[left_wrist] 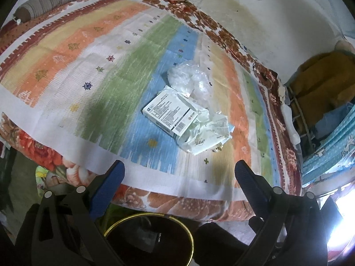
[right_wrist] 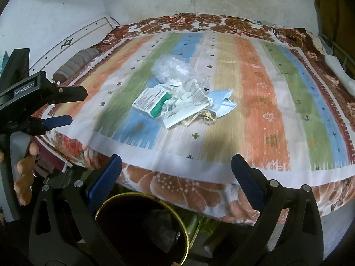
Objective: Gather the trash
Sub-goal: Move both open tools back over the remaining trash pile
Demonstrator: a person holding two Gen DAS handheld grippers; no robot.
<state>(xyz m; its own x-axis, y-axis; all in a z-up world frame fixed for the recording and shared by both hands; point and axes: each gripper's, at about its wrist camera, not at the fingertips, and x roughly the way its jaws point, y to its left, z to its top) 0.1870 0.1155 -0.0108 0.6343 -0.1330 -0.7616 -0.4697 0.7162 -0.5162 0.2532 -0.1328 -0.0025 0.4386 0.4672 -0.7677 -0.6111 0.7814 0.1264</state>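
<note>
Both the left gripper (left_wrist: 179, 166) and the right gripper (right_wrist: 176, 159) hang wide open and empty; next, reach for the white printed cardboard box (left_wrist: 169, 116) on the striped bed (left_wrist: 99, 84).

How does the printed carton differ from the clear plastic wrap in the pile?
The carton is opaque white with printed text and flat faces; the plastic wrap is see-through, crumpled and shapeless. The carton lies nearer the bed's front edge, the wrap behind it. Both lie ungripped on the striped bedspread.
</note>
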